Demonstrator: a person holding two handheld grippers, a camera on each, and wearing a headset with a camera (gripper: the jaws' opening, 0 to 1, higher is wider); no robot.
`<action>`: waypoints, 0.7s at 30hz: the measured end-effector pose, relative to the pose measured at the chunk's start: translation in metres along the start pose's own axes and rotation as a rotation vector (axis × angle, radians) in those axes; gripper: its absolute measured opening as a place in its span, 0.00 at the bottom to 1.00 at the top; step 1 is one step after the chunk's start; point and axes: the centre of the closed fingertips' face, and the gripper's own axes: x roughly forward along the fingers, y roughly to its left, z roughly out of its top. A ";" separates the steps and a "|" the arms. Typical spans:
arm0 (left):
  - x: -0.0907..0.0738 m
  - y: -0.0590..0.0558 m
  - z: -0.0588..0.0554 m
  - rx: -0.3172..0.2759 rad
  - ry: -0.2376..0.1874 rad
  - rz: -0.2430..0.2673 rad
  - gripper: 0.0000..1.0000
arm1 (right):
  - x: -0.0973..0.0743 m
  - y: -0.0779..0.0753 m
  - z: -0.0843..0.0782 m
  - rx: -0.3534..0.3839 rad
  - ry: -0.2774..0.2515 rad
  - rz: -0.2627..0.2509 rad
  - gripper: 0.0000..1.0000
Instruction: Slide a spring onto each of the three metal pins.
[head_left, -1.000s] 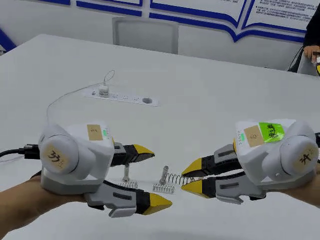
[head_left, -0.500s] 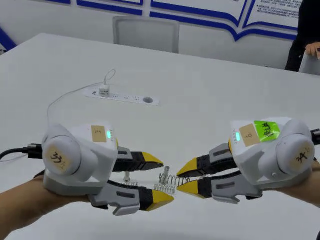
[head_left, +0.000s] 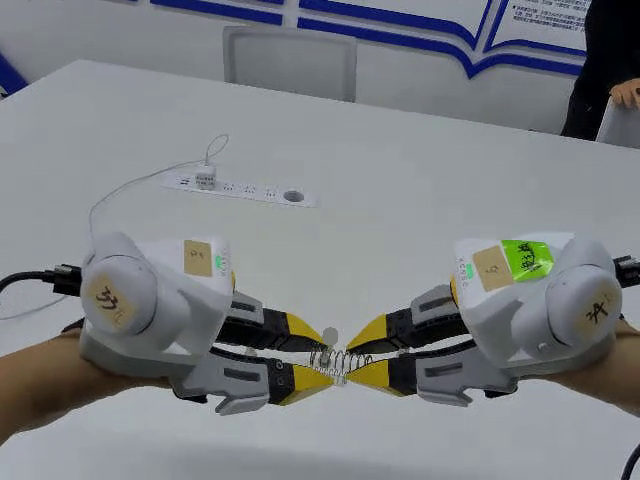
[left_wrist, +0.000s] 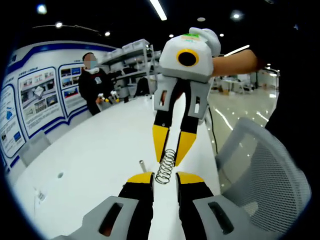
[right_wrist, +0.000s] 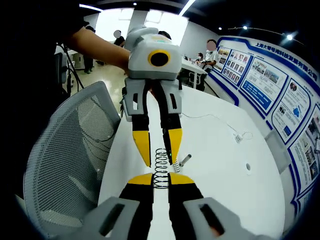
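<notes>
L gripper (head_left: 322, 360) & R gripper (head_left: 352, 362) tip-to-tip low over white table (head_left: 400, 210); spring (head_left: 337, 362) bridges both tip pairs, pwr strip (head_left: 245, 190) well behind.

Shiny metal spring (head_left: 338, 362), matt white table (head_left: 400, 200)

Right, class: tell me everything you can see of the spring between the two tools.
The spring is a short coil of bare silvery wire with open, evenly spaced turns. It lies roughly level just above the table, bridging the yellow tips of both tools. The right tool grips one end. The other end sits between the parted jaws of the left tool, where contact is unclear. A pin stands close by.
</notes>
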 end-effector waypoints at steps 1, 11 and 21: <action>0.000 0.000 0.001 0.000 -0.004 0.000 0.17 | 0.000 0.000 0.000 0.000 0.000 0.001 0.10; 0.000 0.001 0.004 0.136 0.003 0.032 0.11 | 0.000 -0.001 0.002 -0.020 0.007 0.002 0.10; -0.007 0.001 0.008 0.134 -0.024 0.030 0.10 | -0.002 -0.004 0.012 -0.025 -0.037 -0.005 0.12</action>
